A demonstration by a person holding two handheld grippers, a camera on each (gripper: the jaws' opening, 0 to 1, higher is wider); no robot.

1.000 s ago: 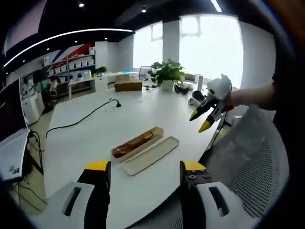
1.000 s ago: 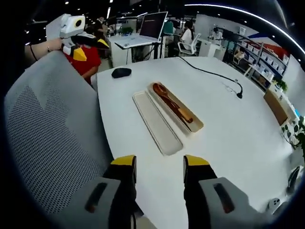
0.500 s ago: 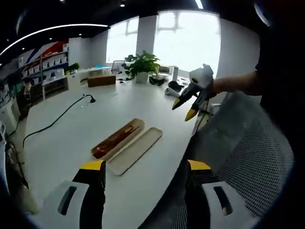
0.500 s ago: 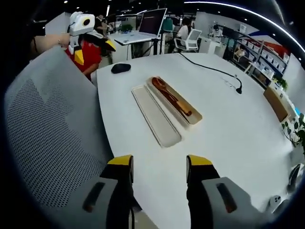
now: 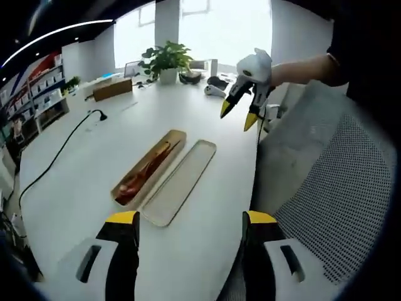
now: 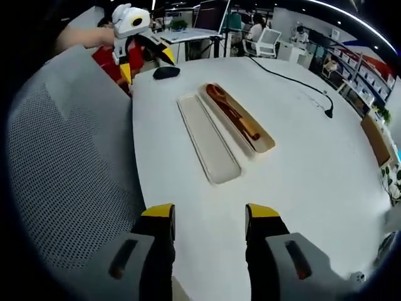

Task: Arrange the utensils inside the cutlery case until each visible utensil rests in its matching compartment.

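Observation:
An open beige cutlery case [image 5: 148, 169] lies on the white table [image 5: 81, 169] with brown wooden utensils [image 5: 141, 175] inside it. Its flat lid [image 5: 182, 182] lies right beside it. In the right gripper view the case [image 6: 241, 119], its utensils [image 6: 232, 113] and the lid [image 6: 208, 138] lie ahead. My left gripper [image 5: 188, 229] hangs open above the table's near edge, short of the case. My right gripper [image 6: 207, 219] is open too, over the table edge. Each gripper appears in the other's view, the right one [image 5: 241, 110] and the left one [image 6: 145, 59], both with jaws apart.
A grey mesh chair back [image 5: 326, 188] stands against the table edge, also in the right gripper view [image 6: 62, 157]. A black cable [image 5: 53, 157] runs across the table. A potted plant [image 5: 164, 63] and a cardboard box [image 5: 113, 89] stand at the far end. A black mouse [image 6: 166, 72] lies near the case.
Both cameras have moved in toward the table and tilted down, so the case looks larger and closer. The case, lid and utensils have not moved.

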